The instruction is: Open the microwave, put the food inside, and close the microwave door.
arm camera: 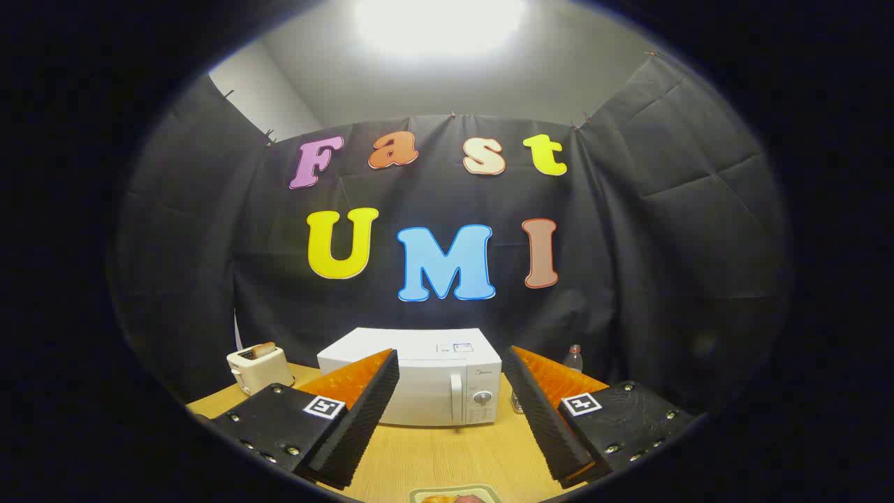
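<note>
A white microwave (426, 381) stands on the wooden table (447, 457) beyond my fingers, its door shut, with a vertical handle (456, 398) and a round knob (482, 397) on its right side. My gripper (450, 363) is open and holds nothing, its two fingers spread wide, framing the microwave from well in front of it. Just below the fingers, at the table's near edge, lies a pale tray (455, 494) with some food (447, 499) on it, mostly cut off from sight.
A cream toaster (259, 368) with a slice of bread in it stands left of the microwave. A small clear bottle (573, 358) stands behind the right finger, to the microwave's right. Black cloth walls close the booth on three sides.
</note>
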Demonstrator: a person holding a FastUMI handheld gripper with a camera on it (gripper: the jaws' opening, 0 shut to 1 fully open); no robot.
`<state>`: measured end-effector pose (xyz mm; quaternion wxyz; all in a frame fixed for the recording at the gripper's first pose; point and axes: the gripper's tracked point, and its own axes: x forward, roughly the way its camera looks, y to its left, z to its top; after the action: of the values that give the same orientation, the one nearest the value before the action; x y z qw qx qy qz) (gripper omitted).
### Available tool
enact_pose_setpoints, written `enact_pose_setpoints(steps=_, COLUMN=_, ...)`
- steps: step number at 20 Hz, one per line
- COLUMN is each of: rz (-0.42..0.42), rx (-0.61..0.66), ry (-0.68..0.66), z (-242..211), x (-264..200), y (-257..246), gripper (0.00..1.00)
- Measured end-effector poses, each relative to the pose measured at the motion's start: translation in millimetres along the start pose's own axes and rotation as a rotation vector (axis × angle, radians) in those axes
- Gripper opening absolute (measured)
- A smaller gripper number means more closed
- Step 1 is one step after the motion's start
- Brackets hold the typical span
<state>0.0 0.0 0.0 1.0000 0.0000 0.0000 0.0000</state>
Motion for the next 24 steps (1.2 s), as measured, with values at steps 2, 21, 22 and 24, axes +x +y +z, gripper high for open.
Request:
enact_pose_setpoints(steps=2, rz=-0.003, rx=-0.003, ry=-0.004, z=1, x=0, y=-2, gripper=0.97)
enact_pose_setpoints(steps=21, rz=0.008, rx=0.021, ry=0.005, z=-24, x=61, y=-16, gripper=0.97)
enact_pose_setpoints(steps=22, rz=0.013, rx=0.020, ry=0.010, z=-30, x=71, y=-16, gripper=0.97)
enact_pose_setpoints(steps=24, rz=0.023, rx=0.017, ry=0.029, z=-42, x=90, y=-17, gripper=0.97)
